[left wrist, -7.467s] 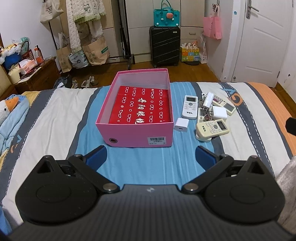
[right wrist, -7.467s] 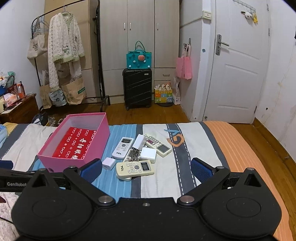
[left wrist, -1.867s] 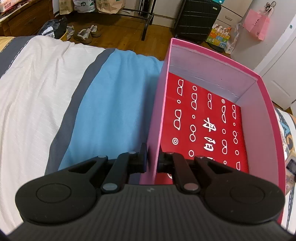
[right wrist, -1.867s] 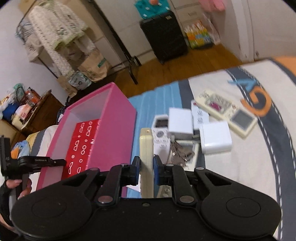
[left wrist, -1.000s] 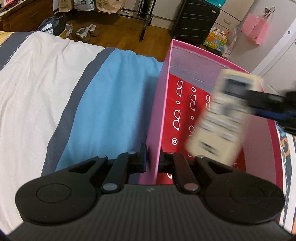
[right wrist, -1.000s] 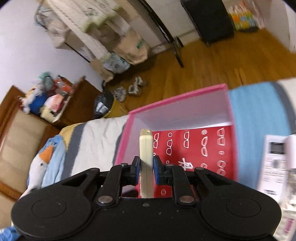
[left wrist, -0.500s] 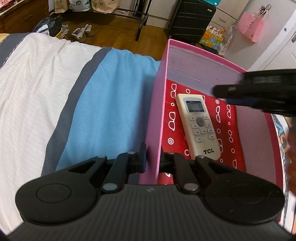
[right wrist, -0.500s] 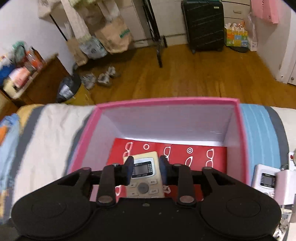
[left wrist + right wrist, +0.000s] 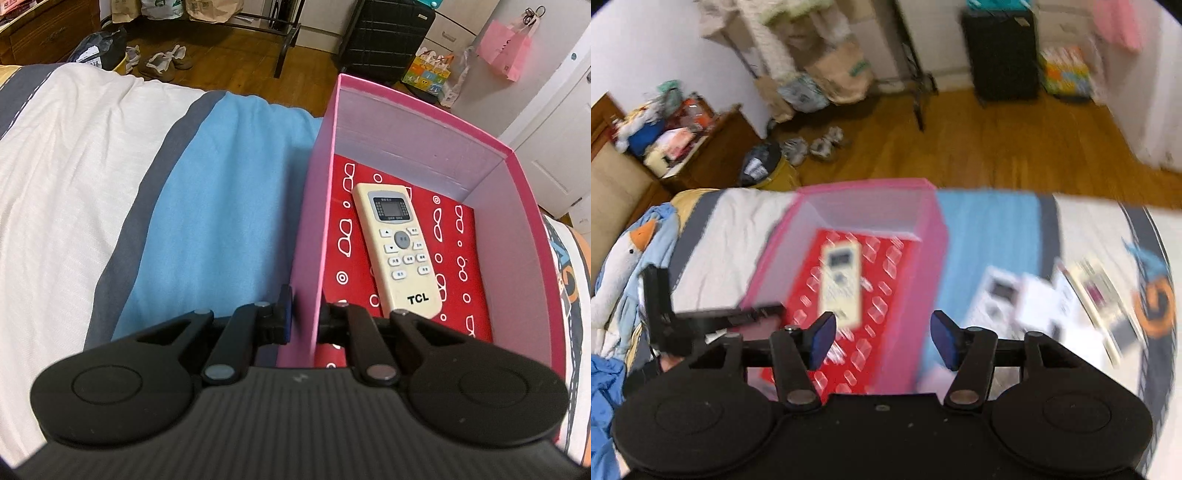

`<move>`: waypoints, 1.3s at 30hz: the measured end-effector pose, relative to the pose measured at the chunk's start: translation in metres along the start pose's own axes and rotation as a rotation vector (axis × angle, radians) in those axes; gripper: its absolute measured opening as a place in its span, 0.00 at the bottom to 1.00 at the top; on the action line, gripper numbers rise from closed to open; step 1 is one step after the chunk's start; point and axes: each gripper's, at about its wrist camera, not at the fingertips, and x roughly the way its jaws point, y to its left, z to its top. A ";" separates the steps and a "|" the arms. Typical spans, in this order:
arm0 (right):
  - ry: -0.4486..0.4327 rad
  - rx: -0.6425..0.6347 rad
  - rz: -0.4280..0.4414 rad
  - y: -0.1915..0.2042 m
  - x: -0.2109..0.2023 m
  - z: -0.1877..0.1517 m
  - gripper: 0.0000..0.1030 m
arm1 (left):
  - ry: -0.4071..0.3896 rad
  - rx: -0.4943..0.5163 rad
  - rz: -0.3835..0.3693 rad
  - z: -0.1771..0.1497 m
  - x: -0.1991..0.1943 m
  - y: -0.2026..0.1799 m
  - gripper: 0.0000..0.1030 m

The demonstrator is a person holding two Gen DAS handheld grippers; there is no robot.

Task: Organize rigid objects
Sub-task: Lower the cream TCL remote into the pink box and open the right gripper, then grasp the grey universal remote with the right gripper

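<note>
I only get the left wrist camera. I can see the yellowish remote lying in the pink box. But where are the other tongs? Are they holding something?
Observer: The right tongs hold nothing. Their jaws have just been opening, with only air between them, and they point down at the pink cardboard box.
Operator: Is there more stuff to put away?
Observer: Yes. On the striped bedcover, right of the box, lies a blurred pile: a white remote control, a white block-shaped charger and more that I cannot make out.
Operator: Who is holding my tongs?
Observer: Part of a hand shows at the handle of the left tongs.
</note>
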 end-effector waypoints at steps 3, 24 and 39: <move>0.063 0.059 -0.080 -0.032 0.010 -0.019 0.68 | 0.001 0.000 0.005 0.000 0.000 -0.001 0.09; 0.100 -0.001 -0.260 -0.058 0.113 -0.078 0.65 | 0.024 -0.003 0.030 -0.001 0.009 -0.003 0.10; 0.359 -0.097 -0.223 -0.058 0.102 -0.112 0.65 | 0.028 -0.013 0.033 -0.002 0.009 -0.002 0.10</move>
